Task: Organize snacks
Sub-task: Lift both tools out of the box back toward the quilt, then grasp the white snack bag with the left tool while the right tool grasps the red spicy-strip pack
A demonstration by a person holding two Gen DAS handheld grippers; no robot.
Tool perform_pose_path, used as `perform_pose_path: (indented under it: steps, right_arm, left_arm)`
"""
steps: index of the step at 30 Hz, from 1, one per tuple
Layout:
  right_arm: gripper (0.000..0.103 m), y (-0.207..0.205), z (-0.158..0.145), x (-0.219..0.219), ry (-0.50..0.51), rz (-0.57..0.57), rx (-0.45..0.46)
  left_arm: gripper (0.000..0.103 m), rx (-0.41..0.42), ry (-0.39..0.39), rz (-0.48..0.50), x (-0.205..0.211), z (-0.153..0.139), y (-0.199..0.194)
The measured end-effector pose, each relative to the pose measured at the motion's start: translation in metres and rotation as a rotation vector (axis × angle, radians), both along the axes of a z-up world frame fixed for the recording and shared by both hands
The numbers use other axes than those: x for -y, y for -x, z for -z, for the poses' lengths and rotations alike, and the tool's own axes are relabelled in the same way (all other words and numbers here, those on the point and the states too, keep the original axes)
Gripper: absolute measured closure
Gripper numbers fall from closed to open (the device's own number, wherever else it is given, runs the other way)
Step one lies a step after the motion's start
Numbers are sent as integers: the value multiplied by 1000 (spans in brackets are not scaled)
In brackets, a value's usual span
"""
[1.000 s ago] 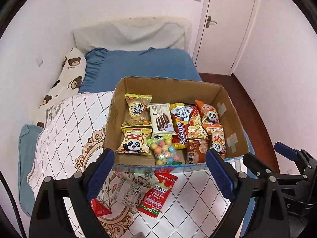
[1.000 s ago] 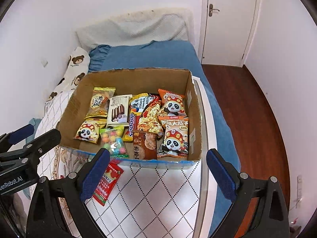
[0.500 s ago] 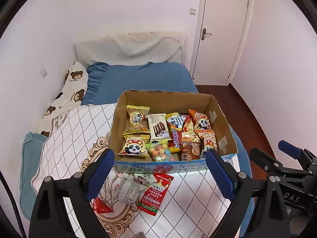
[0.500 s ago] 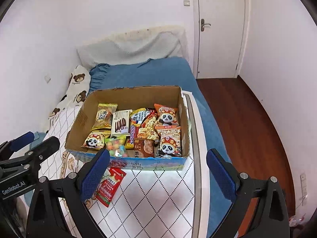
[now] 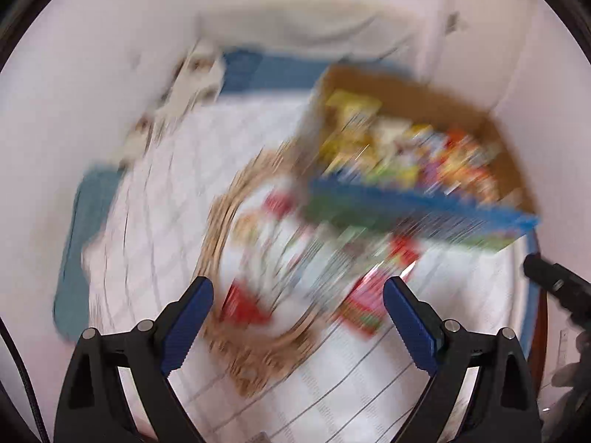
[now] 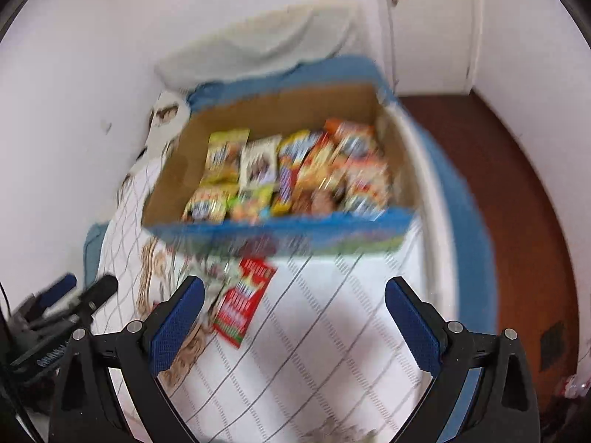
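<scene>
A cardboard box (image 6: 266, 110) with a blue front edge sits on the bed, packed with several snack packets (image 6: 291, 173). In the blurred left wrist view the same box (image 5: 417, 88) is at the upper right. Loose packets lie on the quilt in front of it: a red one (image 6: 243, 302) and, in the left wrist view, red and silver ones (image 5: 306, 262). My left gripper (image 5: 298, 295) hangs open above those loose packets, with nothing between its blue pads. My right gripper (image 6: 294, 295) is open over the bare quilt, the red packet by its left finger (image 6: 177, 313).
A white diamond-pattern quilt (image 6: 314, 361) covers the blue bed. A bear-print pillow (image 6: 166, 114) lies against the left wall. Dark wooden floor (image 6: 517, 203) runs along the bed's right side, with a white door (image 6: 432, 26) at the back.
Both views have dropped toward the quilt and blurred. The left view has swung left, so the box sits upper right and the loose packets lie between its fingers. Both grippers stay open.
</scene>
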State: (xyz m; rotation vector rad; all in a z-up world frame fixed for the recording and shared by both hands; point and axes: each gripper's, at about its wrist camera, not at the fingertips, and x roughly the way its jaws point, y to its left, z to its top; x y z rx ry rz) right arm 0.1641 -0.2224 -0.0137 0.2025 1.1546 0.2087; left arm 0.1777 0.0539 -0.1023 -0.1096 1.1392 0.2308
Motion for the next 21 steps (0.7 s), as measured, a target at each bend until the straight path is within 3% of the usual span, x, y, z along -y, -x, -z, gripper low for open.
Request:
perform_pose_path:
  steps: [4,7,10,12,16,21]
  right_arm:
    - [3,-12,62,-35,-56,-27,-146]
    - [3,-21,102,-58,-49,-35,-214]
    - [3,-30,132,-79,-8,-29,-231]
    - [15,-36,150,-89,9,-12,-250]
    - [16,-44,162,-112,39,9,-218]
    - [21,-44,181,-144,201,-59,-201]
  left_arm:
    - [9,-116,16,-106,-42,46,18]
    - [9,-172,-2,-112,-57,68,22]
    - [9,-201,-39,-93,-65,83,19]
    - [9,-209,-41,-78,-67,85,16]
    - [9,-201,-54,-30,-65,87,3]
    - [9,-210,-42,54,-52,89,-20]
